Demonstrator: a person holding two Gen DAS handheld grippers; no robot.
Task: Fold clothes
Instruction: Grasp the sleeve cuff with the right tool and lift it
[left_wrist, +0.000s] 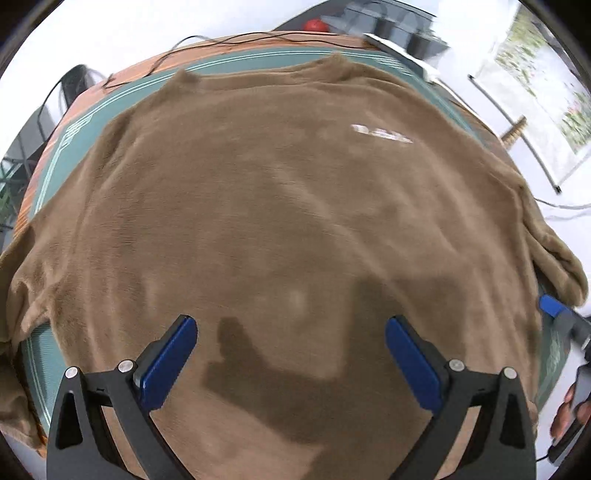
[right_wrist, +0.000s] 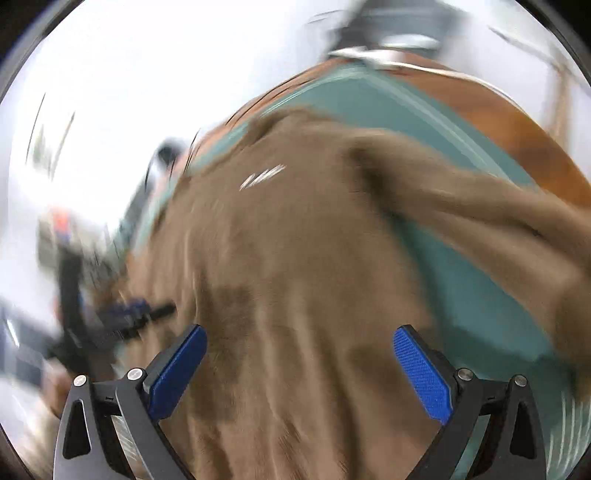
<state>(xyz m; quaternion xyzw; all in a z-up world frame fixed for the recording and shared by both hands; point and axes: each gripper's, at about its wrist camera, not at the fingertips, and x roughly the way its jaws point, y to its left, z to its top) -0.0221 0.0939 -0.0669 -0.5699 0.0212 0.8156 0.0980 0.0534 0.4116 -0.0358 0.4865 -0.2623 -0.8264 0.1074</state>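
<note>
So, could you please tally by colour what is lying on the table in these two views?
Brown: 1, the sweatshirt spread flat.
Green: 1, the mat under it.
Black: 1, the cable along the far edge.
Red: 1, a round object at the far edge.
Total: 4.

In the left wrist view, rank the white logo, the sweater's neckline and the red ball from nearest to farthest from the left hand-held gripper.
1. White logo, on the brown sweater, ahead and to the right of the left hand-held gripper.
2. Neckline, at the sweater's far edge.
3. Red ball, beyond the table's far edge.
</note>
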